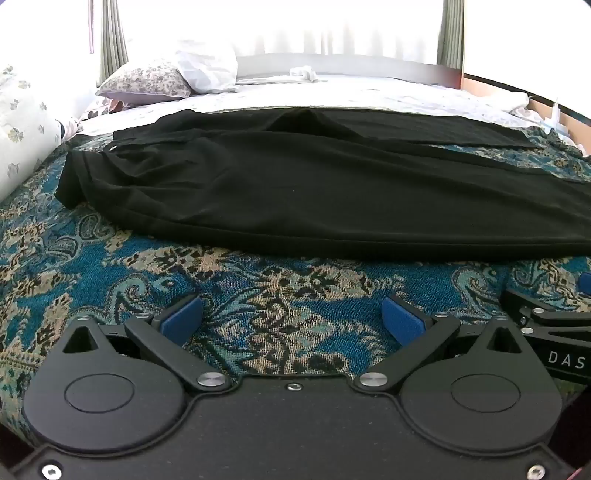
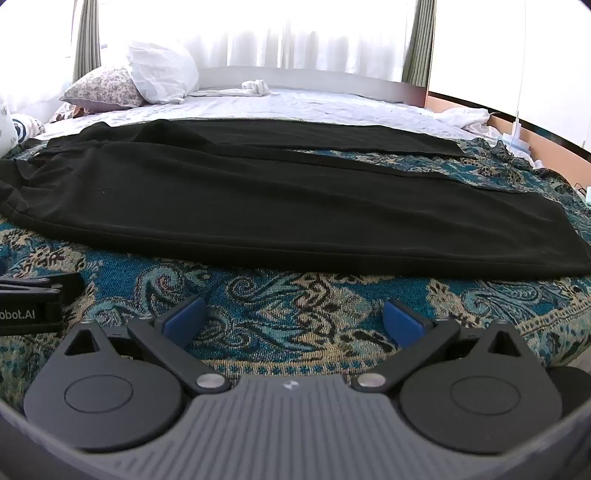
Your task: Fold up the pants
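Home bedroom: bed (image 1: 332, 88), pillows (image 1: 147, 79), curtained window (image 2: 295, 33).

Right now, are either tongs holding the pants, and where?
Nothing held. Left tongs and right tongs are both open over the bedspread, short of the black pants.

A patterned blue bedspread (image 1: 110, 266) is being shown covering the near part of the bed. A floral pillow (image 1: 146, 83) and a white pillow (image 2: 162, 74) are being seen lying together at the far left corner. A crumpled white cloth (image 2: 255, 87) is lying near the headboard (image 2: 314, 79), with curtains (image 1: 112, 40) hanging behind.
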A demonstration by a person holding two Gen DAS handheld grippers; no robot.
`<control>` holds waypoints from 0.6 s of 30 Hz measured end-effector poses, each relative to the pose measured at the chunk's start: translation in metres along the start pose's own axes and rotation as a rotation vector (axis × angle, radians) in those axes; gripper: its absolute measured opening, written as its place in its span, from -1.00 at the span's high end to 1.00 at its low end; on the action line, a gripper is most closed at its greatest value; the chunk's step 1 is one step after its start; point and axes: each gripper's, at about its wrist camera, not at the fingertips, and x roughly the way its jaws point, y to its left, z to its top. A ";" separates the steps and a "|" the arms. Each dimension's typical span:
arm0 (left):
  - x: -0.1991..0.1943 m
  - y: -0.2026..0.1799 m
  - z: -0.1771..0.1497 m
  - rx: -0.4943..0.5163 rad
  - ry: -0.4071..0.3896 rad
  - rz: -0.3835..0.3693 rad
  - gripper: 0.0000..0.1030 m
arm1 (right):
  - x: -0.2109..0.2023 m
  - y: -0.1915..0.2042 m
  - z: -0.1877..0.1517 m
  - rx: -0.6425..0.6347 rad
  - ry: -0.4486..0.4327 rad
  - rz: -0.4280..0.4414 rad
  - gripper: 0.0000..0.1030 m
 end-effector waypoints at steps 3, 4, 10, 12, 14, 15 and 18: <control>0.000 0.000 0.000 -0.007 0.006 -0.005 -1.00 | 0.000 0.000 0.000 0.000 0.001 0.002 -1.00; 0.000 0.000 0.001 -0.007 0.006 -0.004 -1.00 | 0.000 0.000 0.000 0.000 0.002 0.002 -1.00; 0.000 0.000 0.000 -0.009 0.003 -0.007 -1.00 | 0.000 0.000 0.000 0.004 0.003 0.003 -1.00; 0.000 0.000 0.001 -0.009 0.004 -0.007 -1.00 | 0.000 0.000 0.000 0.001 0.002 0.001 -1.00; 0.000 0.000 0.000 -0.010 0.004 -0.007 -1.00 | 0.000 0.000 0.000 0.002 0.003 0.001 -1.00; 0.000 0.000 0.000 -0.010 0.005 -0.007 -1.00 | 0.000 0.000 0.000 0.001 0.002 0.001 -1.00; -0.001 0.001 -0.001 -0.010 0.006 -0.008 -1.00 | 0.000 0.000 -0.001 0.001 0.002 0.001 -1.00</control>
